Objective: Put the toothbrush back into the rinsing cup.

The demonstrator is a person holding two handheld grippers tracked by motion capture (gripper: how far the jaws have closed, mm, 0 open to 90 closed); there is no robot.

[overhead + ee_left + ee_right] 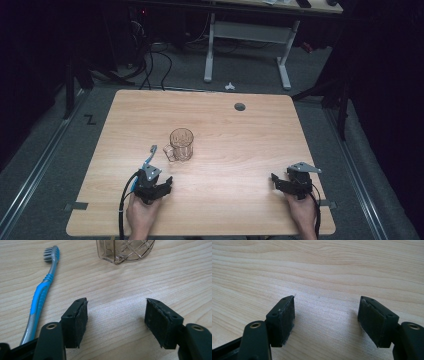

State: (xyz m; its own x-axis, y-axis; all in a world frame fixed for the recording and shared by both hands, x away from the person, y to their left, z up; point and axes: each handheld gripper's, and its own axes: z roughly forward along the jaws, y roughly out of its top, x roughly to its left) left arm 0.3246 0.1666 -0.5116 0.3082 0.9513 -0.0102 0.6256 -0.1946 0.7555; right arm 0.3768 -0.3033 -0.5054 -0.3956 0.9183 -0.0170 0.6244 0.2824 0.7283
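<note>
A clear, cut-pattern glass mug (181,144) stands upright near the middle of the wooden table (240,150), its handle toward the left. A blue and grey toothbrush (149,156) lies flat just left of it, bristle head away from me. My left gripper (152,182) rests near the front edge, right behind the toothbrush handle. In the left gripper view its jaws (116,315) stand wide open over bare wood, with the toothbrush (40,295) to their left and the mug base (125,250) ahead. My right gripper (293,181) sits at the front right, open (327,315) and empty.
A round cable hole (240,106) sits in the table's far right part. Beyond the far edge stand a white desk frame (209,50) and loose cables (150,65) on the dark floor. A small white object (229,86) lies on the floor behind the table.
</note>
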